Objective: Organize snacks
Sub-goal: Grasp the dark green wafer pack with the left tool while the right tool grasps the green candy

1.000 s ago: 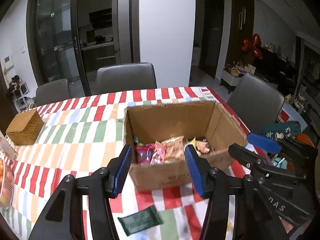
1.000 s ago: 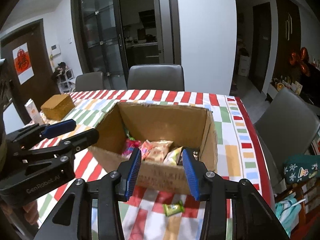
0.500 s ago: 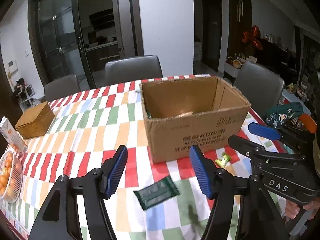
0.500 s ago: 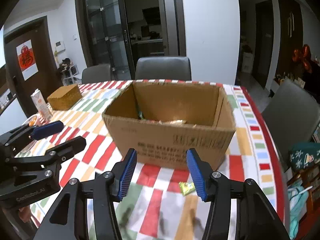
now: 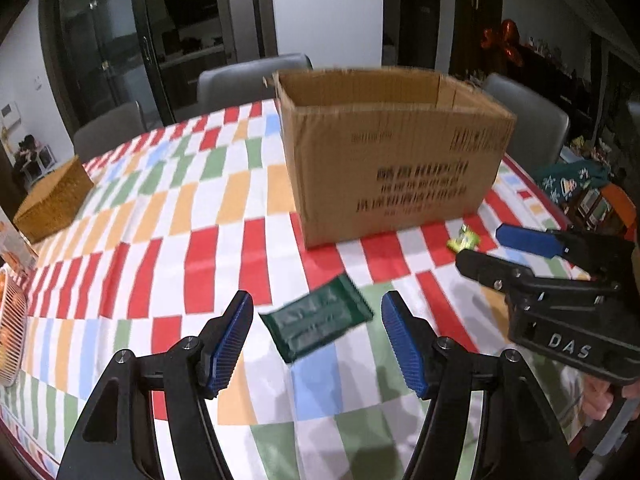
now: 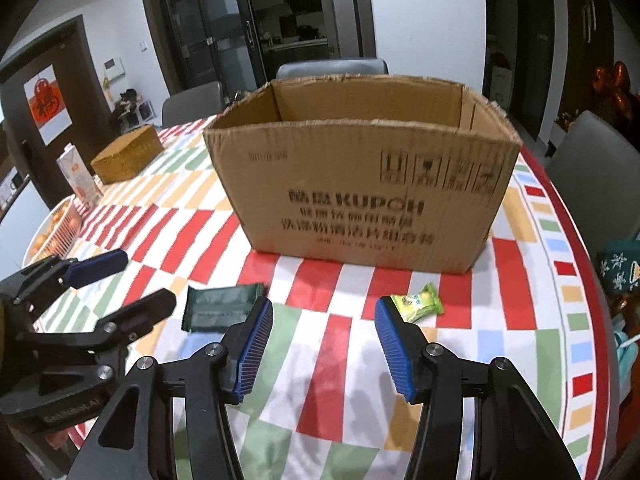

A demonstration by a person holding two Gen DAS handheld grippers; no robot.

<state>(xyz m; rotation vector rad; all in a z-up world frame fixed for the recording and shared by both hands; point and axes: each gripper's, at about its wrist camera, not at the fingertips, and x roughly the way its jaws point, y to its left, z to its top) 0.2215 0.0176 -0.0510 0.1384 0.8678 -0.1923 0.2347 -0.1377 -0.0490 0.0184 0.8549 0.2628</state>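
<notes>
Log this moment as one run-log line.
left gripper: open, over dark green packet | right gripper: open, near light green candy | cardboard box: behind both

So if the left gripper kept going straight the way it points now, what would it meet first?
Most likely the dark green snack packet, which lies flat on the checked tablecloth between the open fingers of the left gripper. The cardboard box stands beyond it. Depth is hard to judge through the fisheye.

Brown cardboard box (image 6: 360, 184) at twelve o'clock, dark green packet (image 5: 318, 322), lime-green sweet (image 6: 418, 303), red-orange-green-blue checked tablecloth (image 6: 320, 320).
</notes>
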